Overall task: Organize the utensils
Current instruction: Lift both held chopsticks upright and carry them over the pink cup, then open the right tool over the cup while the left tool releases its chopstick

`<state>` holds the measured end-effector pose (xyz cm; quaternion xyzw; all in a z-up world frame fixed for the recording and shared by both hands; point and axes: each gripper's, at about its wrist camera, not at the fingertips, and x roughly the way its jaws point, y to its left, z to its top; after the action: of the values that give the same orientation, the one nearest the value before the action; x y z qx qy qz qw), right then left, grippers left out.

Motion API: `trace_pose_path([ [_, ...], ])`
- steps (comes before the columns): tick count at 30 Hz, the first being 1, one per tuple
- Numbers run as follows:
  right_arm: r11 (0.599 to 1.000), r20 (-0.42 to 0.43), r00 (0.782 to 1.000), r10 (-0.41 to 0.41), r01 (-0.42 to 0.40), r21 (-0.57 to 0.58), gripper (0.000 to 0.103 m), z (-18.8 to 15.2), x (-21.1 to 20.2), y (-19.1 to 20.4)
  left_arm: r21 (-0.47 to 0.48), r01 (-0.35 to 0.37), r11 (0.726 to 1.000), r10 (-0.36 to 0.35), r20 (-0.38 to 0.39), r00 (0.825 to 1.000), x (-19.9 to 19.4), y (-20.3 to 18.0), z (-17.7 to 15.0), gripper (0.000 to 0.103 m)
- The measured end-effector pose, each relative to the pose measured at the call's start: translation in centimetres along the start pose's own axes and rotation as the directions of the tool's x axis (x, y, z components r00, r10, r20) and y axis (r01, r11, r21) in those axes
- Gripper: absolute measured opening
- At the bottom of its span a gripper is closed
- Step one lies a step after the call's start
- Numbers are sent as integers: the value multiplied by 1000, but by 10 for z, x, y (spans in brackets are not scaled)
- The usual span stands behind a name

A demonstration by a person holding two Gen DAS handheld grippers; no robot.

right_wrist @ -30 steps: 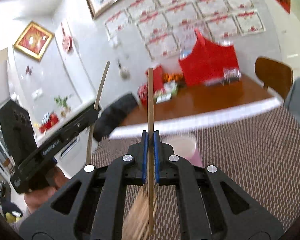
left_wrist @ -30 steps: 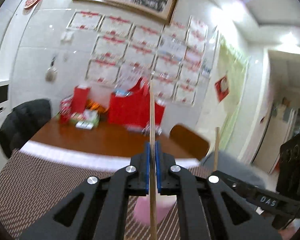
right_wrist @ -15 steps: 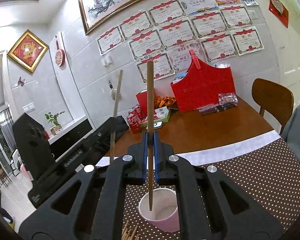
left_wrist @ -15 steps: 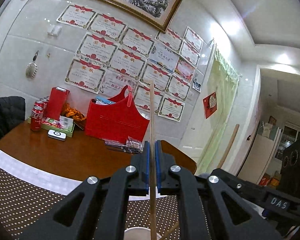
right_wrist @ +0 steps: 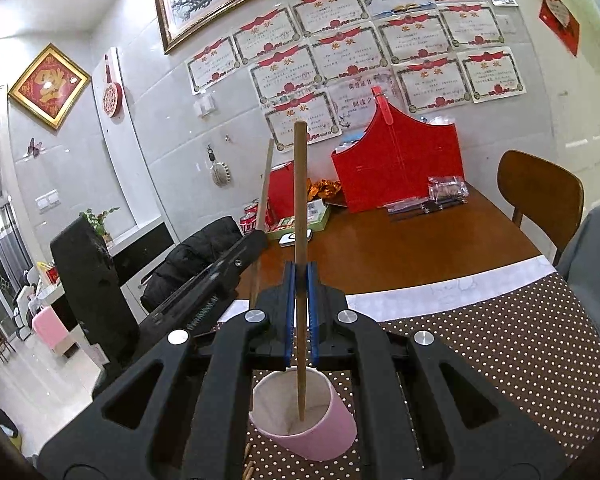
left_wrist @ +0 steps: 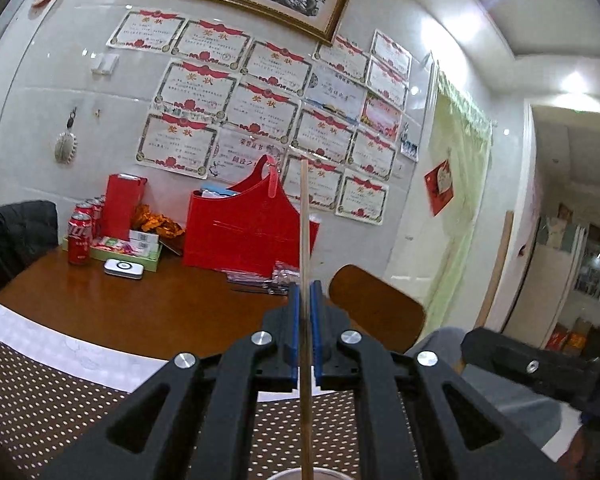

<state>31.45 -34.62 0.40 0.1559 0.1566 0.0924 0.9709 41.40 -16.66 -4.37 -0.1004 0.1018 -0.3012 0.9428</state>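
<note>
Right wrist: 2 chopsticks [right_wrist: 300, 200], 1 cup [right_wrist: 328, 432]

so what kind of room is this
Most likely a home dining room: a wooden dining table with a chair beside it, soda cans and snacks on it, and a tiled wall covered in framed award certificates.

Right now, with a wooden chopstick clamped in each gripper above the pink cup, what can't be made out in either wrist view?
- Left wrist view: the pink paper cup is cut off by the bottom edge, so the left gripper's wooden chopstick tip depth is unclear.
- Right wrist view: loose wooden chopsticks on the dotted brown mat are mostly hidden behind the right gripper.
- Wall certificates' print is too small.
</note>
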Motion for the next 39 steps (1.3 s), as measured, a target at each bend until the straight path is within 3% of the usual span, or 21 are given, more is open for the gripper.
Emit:
trace_pose_path([
  [6,1000,-27,1000,1,-1,-7,6,-7,7,-1,50,-36,998,37,-24,999,6,-5,-11,5],
  [19,1000,-94,996,10,-10,-4,7,-17,13,-6,52,-53,997,57,-86,995,4,-4,-28,6],
  [20,1000,-101,995,12,-12,-1,7,-18,13,-6,51,-55,997,60,-93,994,3,-3,-29,10],
  [21,1000,-108,994,12,-12,3,8,-19,13,-7,49,-59,997,63,-96,993,1,-2,-30,23],
  [23,1000,-119,993,14,-12,16,26,-20,12,-9,41,-69,997,73,-96,993,-4,0,-30,37],
  [24,1000,-118,993,11,-8,27,73,-21,10,-10,36,-73,997,76,-96,992,-8,0,-29,43],
  [25,999,-101,995,-14,18,40,90,-21,5,-13,30,-78,997,80,-89,993,-13,1,-28,47],
  [27,998,-69,998,-2,6,63,94,-20,-4,-17,29,-98,995,101,-83,991,-27,3,-24,72],
  [28,997,-69,998,3,3,82,96,-20,-8,-19,30,-105,994,107,-80,991,-32,3,-22,75],
  [33,992,-71,997,-37,45,120,97,-21,-27,-24,52,-185,981,189,-106,976,-71,6,-11,84],
  [39,987,-76,995,-66,76,143,97,-32,-57,-18,106,-289,952,303,-170,938,-126,12,-6,86],
])
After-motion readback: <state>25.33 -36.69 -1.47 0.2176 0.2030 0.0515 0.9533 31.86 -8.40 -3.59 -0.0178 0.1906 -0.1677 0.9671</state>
